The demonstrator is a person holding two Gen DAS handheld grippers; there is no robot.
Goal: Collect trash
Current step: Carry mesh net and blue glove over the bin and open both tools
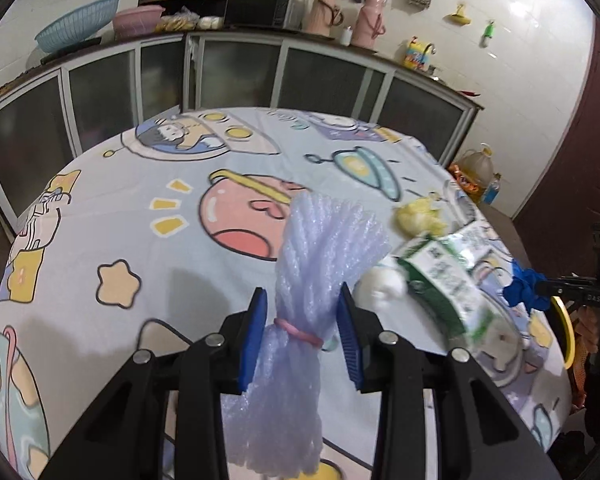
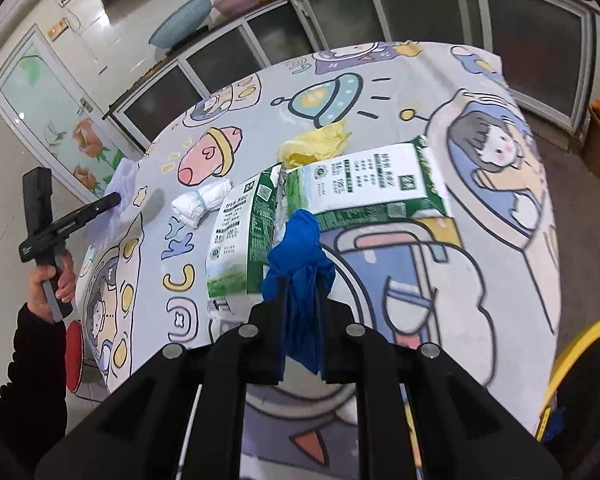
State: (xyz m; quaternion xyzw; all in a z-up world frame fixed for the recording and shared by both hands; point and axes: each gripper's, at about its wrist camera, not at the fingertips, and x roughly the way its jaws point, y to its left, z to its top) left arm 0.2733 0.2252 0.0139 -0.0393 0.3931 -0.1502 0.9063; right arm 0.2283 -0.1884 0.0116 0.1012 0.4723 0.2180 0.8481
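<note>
My left gripper (image 1: pixel 302 312) is shut on a lilac foam net bundle (image 1: pixel 324 248) tied with a pink rubber band, held above the cartoon tablecloth (image 1: pixel 139 216). My right gripper (image 2: pixel 302 304) is shut on a crumpled blue glove (image 2: pixel 300 248), held above the table's near edge. On the cloth lie two green-and-white cartons (image 2: pixel 364 176) (image 2: pixel 239 236), a yellow crumpled wrapper (image 2: pixel 316 144) and a white tissue wad (image 2: pixel 199 200). The left view shows a carton (image 1: pixel 444 276), the wrapper (image 1: pixel 416 216) and the tissue (image 1: pixel 380 284) to the right of my gripper.
A yellow-rimmed bin (image 2: pixel 580 360) stands at the table's right edge below my right gripper. A counter with glass-door cabinets (image 1: pixel 239 68) runs behind the table. An oil jug (image 1: pixel 476 168) sits on the floor at far right. A red stool (image 2: pixel 73 356) stands at left.
</note>
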